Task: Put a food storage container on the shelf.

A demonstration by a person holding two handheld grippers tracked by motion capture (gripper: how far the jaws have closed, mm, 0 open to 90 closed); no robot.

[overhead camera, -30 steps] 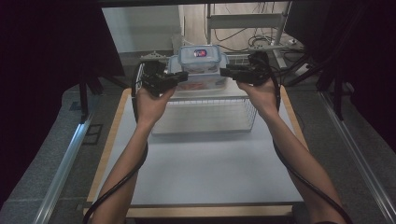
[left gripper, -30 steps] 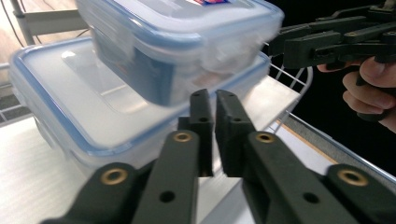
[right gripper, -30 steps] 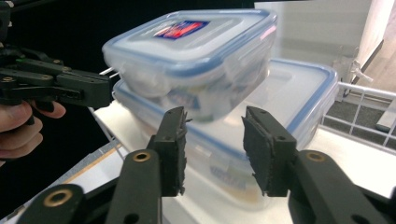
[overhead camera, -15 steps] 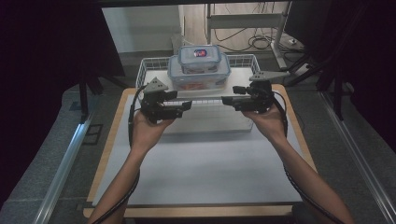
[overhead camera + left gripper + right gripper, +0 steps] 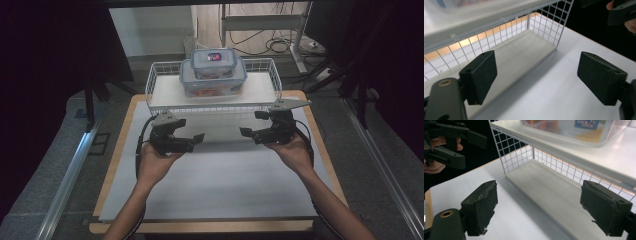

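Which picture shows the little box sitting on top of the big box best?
The high view: the small box shows whole, stacked on the big box on the wire shelf. The right gripper view catches just a big box's clear bottom edge; the left gripper view, a blurry corner.

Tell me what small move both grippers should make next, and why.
Probably draw both back toward the table's near edge. The stacked clear plastic containers already sit on the white wire rack, and the left gripper and right gripper, jaws just opened, hold nothing.
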